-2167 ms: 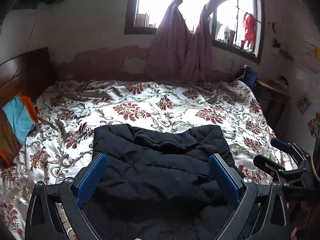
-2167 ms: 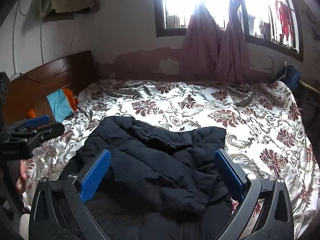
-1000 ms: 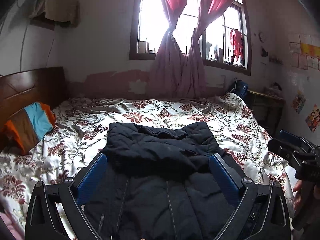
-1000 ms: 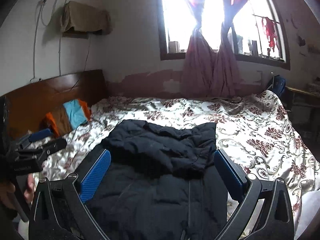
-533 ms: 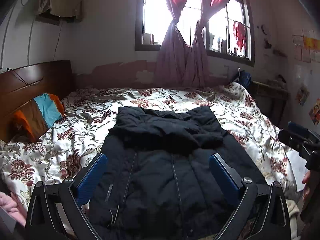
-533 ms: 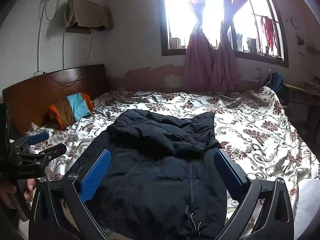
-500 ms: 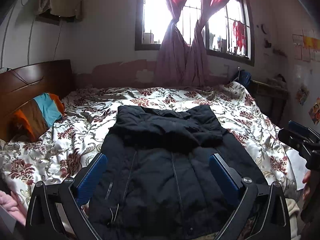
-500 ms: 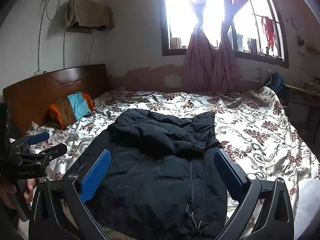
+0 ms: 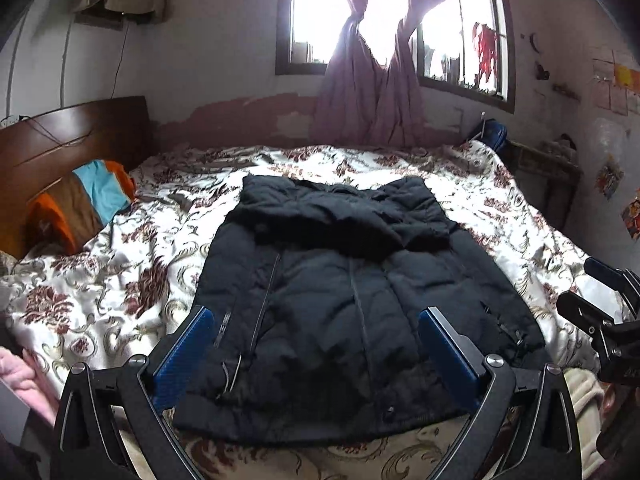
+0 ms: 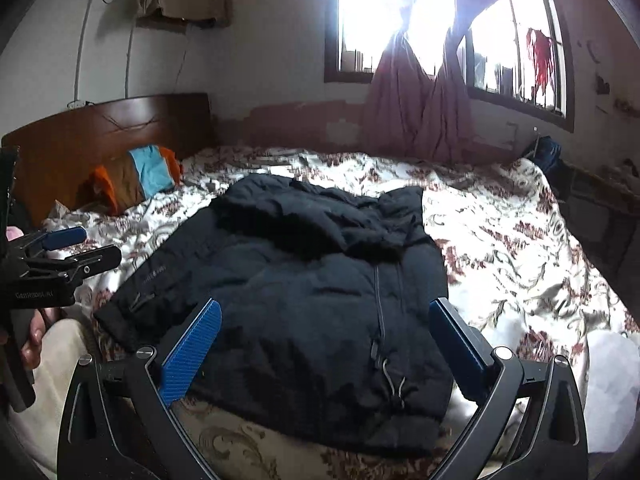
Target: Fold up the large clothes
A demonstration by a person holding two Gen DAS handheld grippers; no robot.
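Note:
A large black puffer jacket (image 9: 344, 288) lies flat on the floral bedspread, front up, hem nearest me, with its upper part folded over across the chest. It also shows in the right wrist view (image 10: 304, 280). My left gripper (image 9: 320, 340) is open and empty, held back over the jacket's hem. My right gripper (image 10: 324, 340) is open and empty, also over the hem. The right gripper shows at the right edge of the left wrist view (image 9: 600, 312). The left gripper shows at the left edge of the right wrist view (image 10: 64, 252).
The bed (image 9: 500, 208) with a floral cover fills the room's middle. A wooden headboard (image 9: 72, 136) and a striped orange, brown and blue pillow (image 9: 80, 204) are at the left. A curtained window (image 9: 380, 40) is behind. A dark table (image 9: 548, 168) stands at the right.
Both grippers have drawn back from the jacket and away from the bed, so the whole jacket down to its hem now shows. The jacket's upper part stays folded over. Both stay open.

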